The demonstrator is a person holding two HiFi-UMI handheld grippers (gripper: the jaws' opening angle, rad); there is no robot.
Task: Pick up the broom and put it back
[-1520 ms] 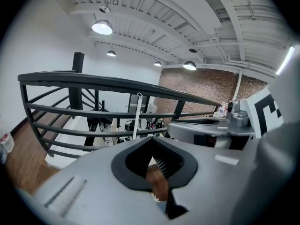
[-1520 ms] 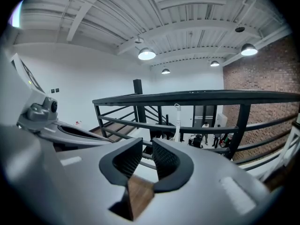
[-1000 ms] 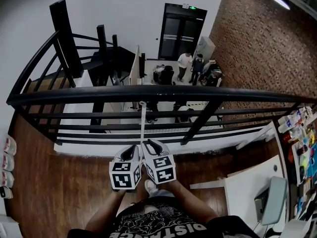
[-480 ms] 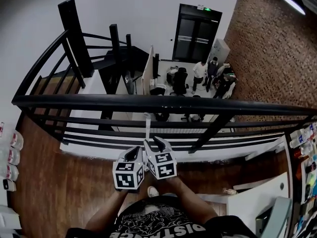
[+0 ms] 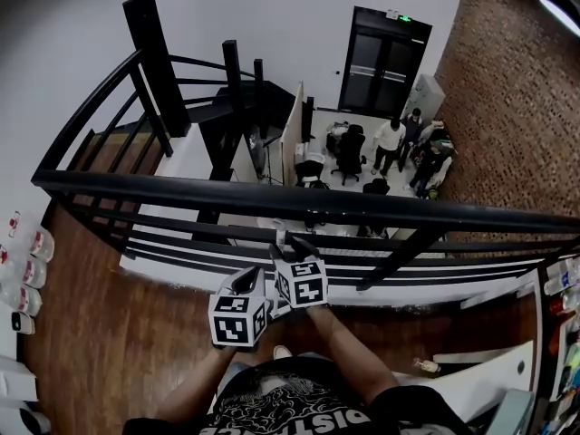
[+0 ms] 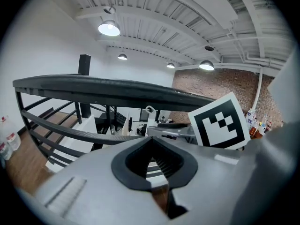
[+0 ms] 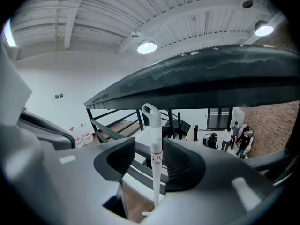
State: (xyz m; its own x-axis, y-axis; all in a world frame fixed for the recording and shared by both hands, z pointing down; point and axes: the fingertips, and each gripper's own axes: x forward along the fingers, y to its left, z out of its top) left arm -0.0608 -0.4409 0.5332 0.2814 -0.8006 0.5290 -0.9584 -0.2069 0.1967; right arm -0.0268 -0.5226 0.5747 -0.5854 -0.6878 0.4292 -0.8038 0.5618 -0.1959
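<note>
The broom shows only as a thin white handle (image 7: 154,158) with a loop at its top, standing upright between the jaws of my right gripper (image 7: 149,161). Those jaws are opening, and a gap shows on each side of the handle. In the head view the handle (image 5: 280,239) pokes up just ahead of the right gripper (image 5: 294,250), close to the black railing (image 5: 272,198). My left gripper (image 5: 245,285) sits beside it on the left, slightly further back, its tips together and holding nothing. The left gripper view shows the handle's loop (image 6: 149,110) past the right gripper's marker cube (image 6: 220,124).
The railing's top bar and lower rails run across right in front of both grippers, with a drop to a lower floor where people (image 5: 391,139) stand. Bottles (image 5: 27,247) line the wall at left. A white table (image 5: 480,383) is at the lower right.
Both grippers have moved forward to the railing, the right one now ahead of the left. Less of the white handle shows above the right gripper.
</note>
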